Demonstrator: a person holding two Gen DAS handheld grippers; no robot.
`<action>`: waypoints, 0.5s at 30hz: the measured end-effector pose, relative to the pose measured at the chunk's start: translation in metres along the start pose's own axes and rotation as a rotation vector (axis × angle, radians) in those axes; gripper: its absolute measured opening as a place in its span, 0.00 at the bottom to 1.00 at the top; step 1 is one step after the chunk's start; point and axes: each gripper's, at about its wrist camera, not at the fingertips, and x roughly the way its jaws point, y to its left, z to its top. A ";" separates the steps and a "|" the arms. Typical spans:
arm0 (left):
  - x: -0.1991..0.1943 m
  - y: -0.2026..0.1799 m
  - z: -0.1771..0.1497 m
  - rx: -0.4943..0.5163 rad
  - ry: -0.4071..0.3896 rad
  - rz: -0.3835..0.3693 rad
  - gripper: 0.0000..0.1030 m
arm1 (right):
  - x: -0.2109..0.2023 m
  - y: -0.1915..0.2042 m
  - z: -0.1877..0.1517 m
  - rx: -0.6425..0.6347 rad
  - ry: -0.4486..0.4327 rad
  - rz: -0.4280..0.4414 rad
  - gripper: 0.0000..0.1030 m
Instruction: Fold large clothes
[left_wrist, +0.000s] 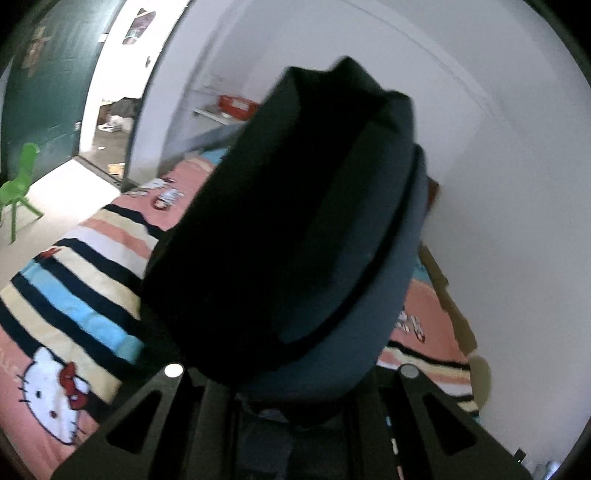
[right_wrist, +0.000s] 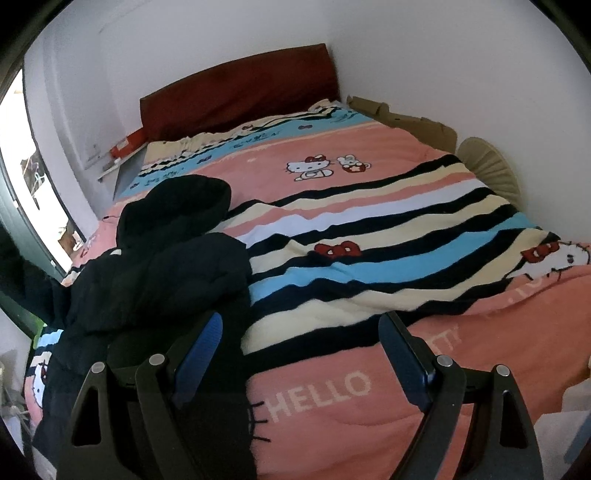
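So the whole setup is a bed covered by a pink quilt with black, cream, white and blue stripes and cartoon cat prints, pushed into a corner of plain white walls. A dark red padded headboard runs along the far edge, and a flattened brown cardboard strip plus a cream pleated fan-shaped thing sit wedged along the right edge against the wall. Off the far-left corner there's a small white shelf holding a red box.

The big dark navy padded jacket is bunched along the left edge of the bed, hood end toward the headboard, hem spilling over the near-left corner. The left tongs have a thick fold of it lifted up so it fills most of that camera; the fingertips are buried in fabric, so they look clamped on it. The right tongs hang wide open over the near edge, holding nothing, left finger just beside the jacket.

The middle and right side of the quilt are bare. Left of the bed: pale floor, a lime-green plastic kid's chair, a dark green door.
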 end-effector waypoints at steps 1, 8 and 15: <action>0.009 -0.013 -0.006 0.017 0.014 -0.001 0.10 | 0.001 -0.003 0.000 0.002 0.000 0.000 0.83; 0.077 -0.079 -0.059 0.112 0.125 0.011 0.09 | 0.005 -0.029 -0.001 0.050 0.011 -0.015 0.83; 0.153 -0.109 -0.134 0.147 0.255 0.050 0.09 | 0.017 -0.047 -0.007 0.088 0.036 -0.030 0.83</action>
